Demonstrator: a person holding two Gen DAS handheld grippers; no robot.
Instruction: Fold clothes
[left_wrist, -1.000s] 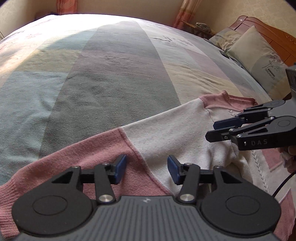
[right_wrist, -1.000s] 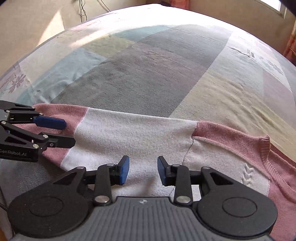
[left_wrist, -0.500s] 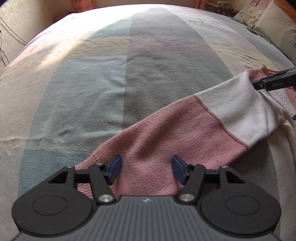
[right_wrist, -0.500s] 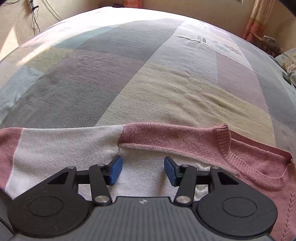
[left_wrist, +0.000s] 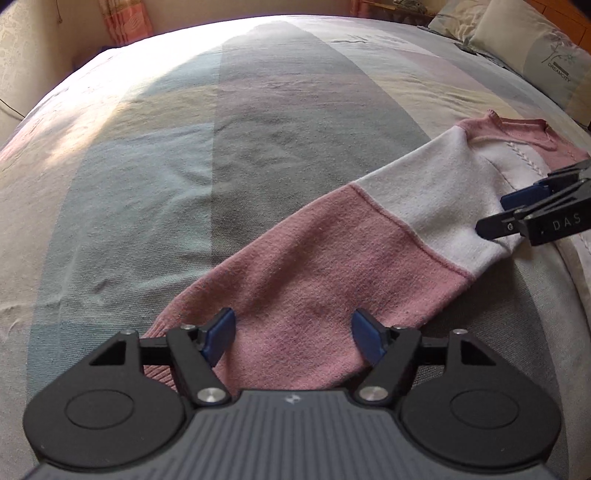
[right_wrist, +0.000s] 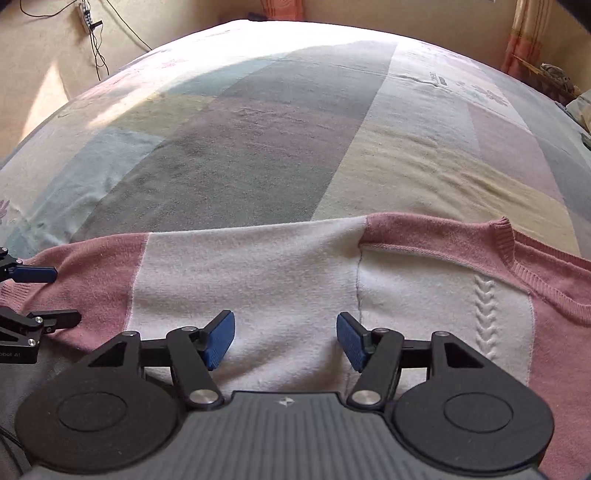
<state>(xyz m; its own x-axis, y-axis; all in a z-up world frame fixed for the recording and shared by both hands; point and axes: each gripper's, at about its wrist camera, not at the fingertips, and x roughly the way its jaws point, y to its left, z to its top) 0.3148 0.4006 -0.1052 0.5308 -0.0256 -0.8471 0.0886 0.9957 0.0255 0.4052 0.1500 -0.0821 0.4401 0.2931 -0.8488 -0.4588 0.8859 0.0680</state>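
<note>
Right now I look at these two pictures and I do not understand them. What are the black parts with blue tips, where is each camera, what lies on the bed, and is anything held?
There is no robot here. A person holds a two-finger gripper in each hand, and a fisheye camera on each one looks forward along its fingers. One picture comes from the left gripper, the other from the right gripper. The blue tips are finger pads. On the striped bedspread lies a pink and white sweater, its sleeve stretched out. The left gripper is over the pink cuff end, the right one near the shoulder seam. Both stand open, so nothing is held. Pillows lie at the far corner.
</note>
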